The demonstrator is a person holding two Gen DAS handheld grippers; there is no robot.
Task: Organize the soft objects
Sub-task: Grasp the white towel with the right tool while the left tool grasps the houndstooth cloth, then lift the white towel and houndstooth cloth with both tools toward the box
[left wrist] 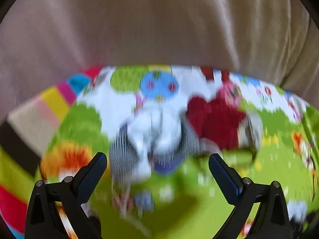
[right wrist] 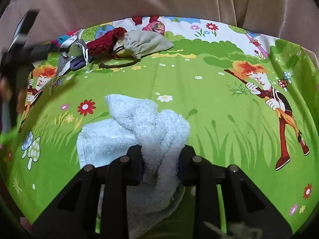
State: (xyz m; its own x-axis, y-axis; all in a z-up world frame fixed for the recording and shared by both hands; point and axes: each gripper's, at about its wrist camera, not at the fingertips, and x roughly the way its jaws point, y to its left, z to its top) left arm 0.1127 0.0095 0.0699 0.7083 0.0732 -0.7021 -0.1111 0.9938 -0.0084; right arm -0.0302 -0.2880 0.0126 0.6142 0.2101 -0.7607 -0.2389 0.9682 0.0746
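The right gripper (right wrist: 161,162) pinched a white terry towel (right wrist: 139,127) on the cartoon bedsheet (right wrist: 199,91), while the left gripper (left wrist: 157,163) gaped empty.

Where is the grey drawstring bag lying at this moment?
In the right wrist view, the grey drawstring bag lies at the far left of the cartoon sheet, touching the dark red cloth.

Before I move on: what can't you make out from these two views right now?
- Left wrist view: motion blur smears the pile; single items unclear.
- Right wrist view: the towel's near end is hidden by the right tongs.
- Right wrist view: the left tongs are blurred at the frame edge.
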